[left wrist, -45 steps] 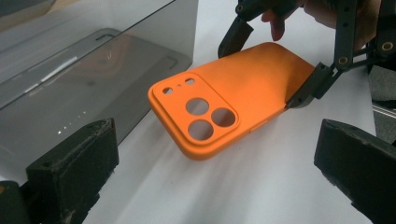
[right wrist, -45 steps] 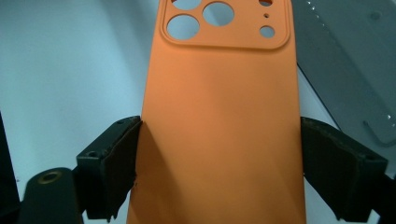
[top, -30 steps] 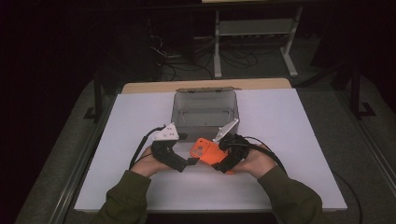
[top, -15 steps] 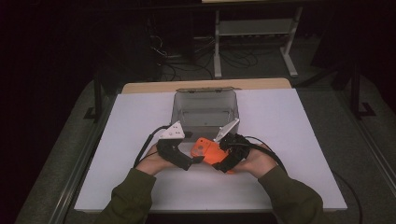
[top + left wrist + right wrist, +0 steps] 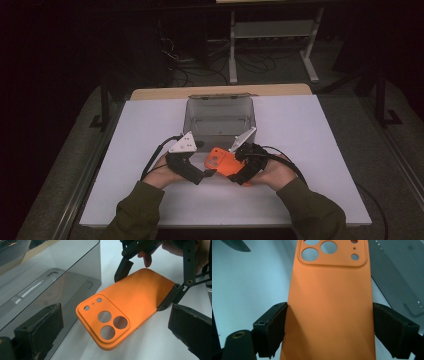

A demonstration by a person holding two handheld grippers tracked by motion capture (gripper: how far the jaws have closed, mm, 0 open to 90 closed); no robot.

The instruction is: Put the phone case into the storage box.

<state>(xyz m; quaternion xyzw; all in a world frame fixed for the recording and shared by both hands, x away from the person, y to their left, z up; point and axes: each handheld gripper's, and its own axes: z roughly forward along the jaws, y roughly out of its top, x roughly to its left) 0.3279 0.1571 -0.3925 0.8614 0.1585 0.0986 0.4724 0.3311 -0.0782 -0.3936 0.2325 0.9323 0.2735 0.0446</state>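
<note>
An orange phone case (image 5: 220,160) with round camera holes hangs just above the white table. My right gripper (image 5: 236,169) is shut on it across its two long edges. In the right gripper view both pads (image 5: 277,322) press the sides of the case (image 5: 329,290), whose camera end points away. My left gripper (image 5: 201,176) faces it from the left with its jaws spread wide. In the left gripper view the camera end of the case (image 5: 125,307) lies between the left gripper (image 5: 115,325) jaws, touching neither, and the right gripper (image 5: 147,282) holds the far end.
A smoky see-through box (image 5: 220,131) with no lid stands just beyond the grippers, close to the case's camera end; it also shows as the box (image 5: 50,285) in the left gripper view. The white table top (image 5: 310,150) spreads to both sides. Cables trail from both grippers.
</note>
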